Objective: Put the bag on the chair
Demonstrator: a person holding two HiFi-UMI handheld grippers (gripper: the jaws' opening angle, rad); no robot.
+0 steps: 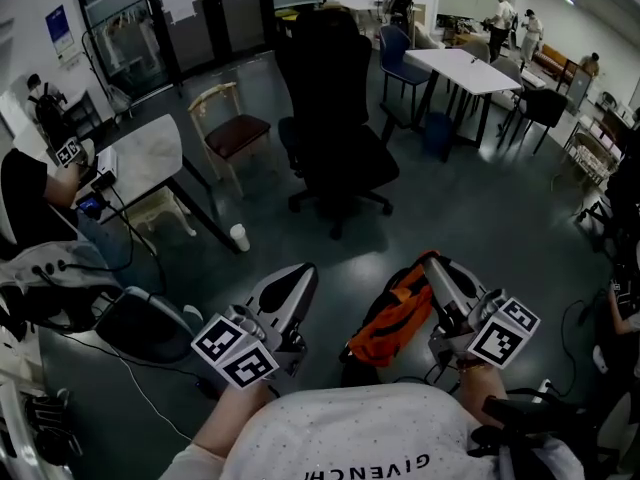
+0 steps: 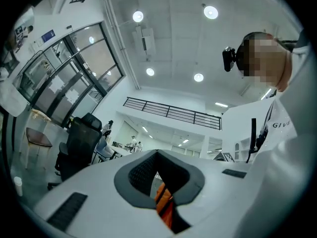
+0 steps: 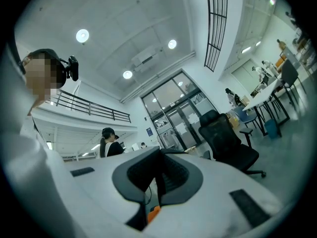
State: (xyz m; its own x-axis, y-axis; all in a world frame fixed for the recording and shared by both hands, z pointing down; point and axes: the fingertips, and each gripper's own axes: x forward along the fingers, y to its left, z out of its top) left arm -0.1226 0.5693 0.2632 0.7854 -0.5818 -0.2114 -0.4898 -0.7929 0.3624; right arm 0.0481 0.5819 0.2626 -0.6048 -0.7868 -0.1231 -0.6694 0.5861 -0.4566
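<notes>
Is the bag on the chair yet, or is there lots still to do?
Not yet. Done: the orange bag is picked up. In hand: it hangs from the right gripper, whose fingers are shut on it; the left gripper is shut beside it, apart. Left: carry it across the floor to the black office chair, whose seat holds nothing, and set it down.

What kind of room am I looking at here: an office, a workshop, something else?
Probably a large open office or lab workspace. A black swivel office chair stands in the middle, a white table has people standing beyond it, and glass doors line the far wall.
</notes>
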